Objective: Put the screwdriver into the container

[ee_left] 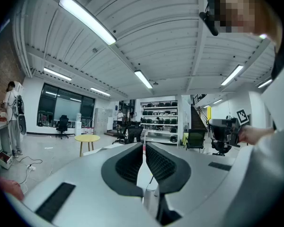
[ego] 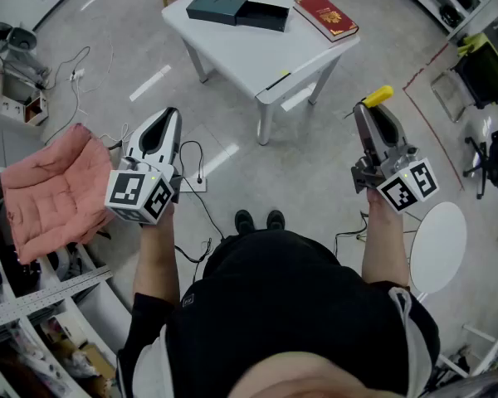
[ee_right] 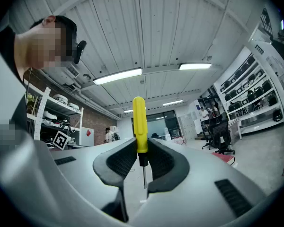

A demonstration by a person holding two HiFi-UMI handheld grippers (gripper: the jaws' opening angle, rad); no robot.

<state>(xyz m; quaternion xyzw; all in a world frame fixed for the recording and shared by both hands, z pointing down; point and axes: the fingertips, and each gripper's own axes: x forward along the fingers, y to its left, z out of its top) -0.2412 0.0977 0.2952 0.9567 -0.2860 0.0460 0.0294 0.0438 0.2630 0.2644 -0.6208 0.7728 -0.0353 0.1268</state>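
Note:
A yellow-handled screwdriver (ee_right: 140, 126) stands upright between the jaws of my right gripper (ee_right: 141, 145), handle up and metal tip pointing down toward the gripper body. In the head view that right gripper (ego: 367, 108) is held at the right, away from the table, with the screwdriver handle (ego: 378, 95) poking out past its tips. The container (ego: 236, 9), a dark box with an open part at its right, lies on the white table (ego: 241, 56) ahead. My left gripper (ego: 167, 118) hangs at the left with nothing in it. In its own view the left gripper (ee_left: 145, 148) has its jaws nearly touching.
A red book (ego: 325, 16) lies on the table right of the container. A pink cushion (ego: 54, 191) sits at the left, cables and a power strip (ego: 192, 184) lie on the floor, and a white round stool (ego: 438, 243) stands at the right. Shelving runs along the lower left.

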